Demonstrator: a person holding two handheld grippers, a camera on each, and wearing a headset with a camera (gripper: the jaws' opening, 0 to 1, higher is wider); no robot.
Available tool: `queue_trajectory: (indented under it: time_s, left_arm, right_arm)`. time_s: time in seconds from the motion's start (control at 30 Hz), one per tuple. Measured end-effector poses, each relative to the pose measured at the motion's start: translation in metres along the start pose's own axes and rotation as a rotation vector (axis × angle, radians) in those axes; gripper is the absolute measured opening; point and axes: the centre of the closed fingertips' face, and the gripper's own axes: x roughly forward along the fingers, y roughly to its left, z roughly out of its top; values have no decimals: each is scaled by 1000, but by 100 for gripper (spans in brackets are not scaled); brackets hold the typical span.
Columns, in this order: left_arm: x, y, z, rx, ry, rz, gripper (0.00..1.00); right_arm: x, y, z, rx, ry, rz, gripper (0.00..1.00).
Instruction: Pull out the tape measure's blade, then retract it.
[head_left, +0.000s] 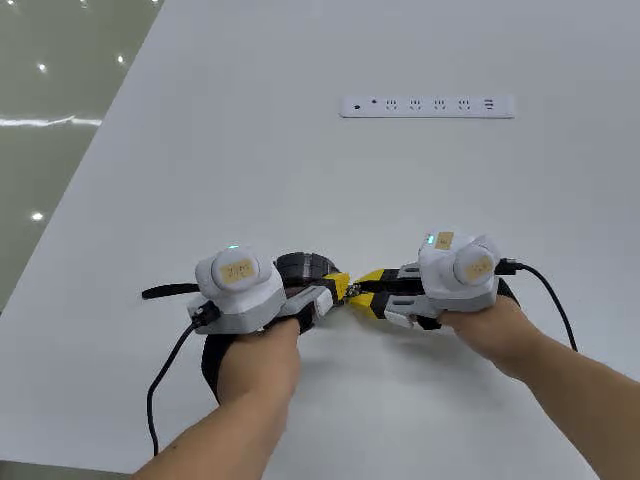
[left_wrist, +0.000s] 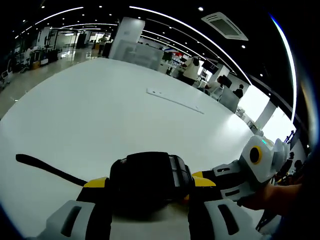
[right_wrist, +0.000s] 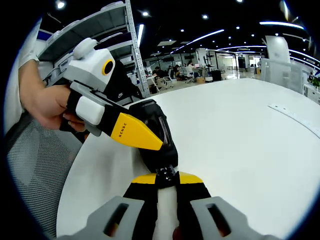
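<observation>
Slippage at the hook is the likeliest fault from here. The right gripper (right_wrist: 165, 181) is closed on the small metal end hook (right_wrist: 165, 172) of the blade, right at the mouth of the tape measure (right_wrist: 156, 131). The hold looks thin, with only the jaw tips seeming to bear on the tab. If the pull starts with a jerk, the tab could slide out and the spring would snap it back into the case.

The left gripper (head_left: 322, 285) is clamped across the black case, one yellow-tipped jaw on each side. The case sits between the two hands, low over the white table (head_left: 300, 170) near its front edge. I cannot tell whether it rests on the surface or is held just clear of it.

The case is rounded and smooth-looking, so a pull off the line of the mouth would probably twist it in the jaws, or work it loose. A blade drawn at an angle would also likely bend or kink at the mouth.

Retraction carries its own risk. If the hook is let go outright, the blade would whip back and could jolt the case out of the left jaws. Walking it in under tension seems safer.

The wrist strap (left_wrist: 45, 167) trails off to the side on the table, well away from the pull line, and seems unlikely to snag.
</observation>
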Motion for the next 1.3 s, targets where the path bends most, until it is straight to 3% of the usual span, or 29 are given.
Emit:
queue_trajectory:
  time_s: [0.2,0.7,1.3]
  left_arm:
    - [0,0,-1,6,3,-5,59]
    - [1,1,1,14,15,-19,61]
    - [0,0,0,24,11,-44,61]
  right_arm:
    - [1,1,0,-23,8,7,9]
    - [1,1,0,-88,27,-37,12]
    - [-3,-3,2,-77,33,-65,24]
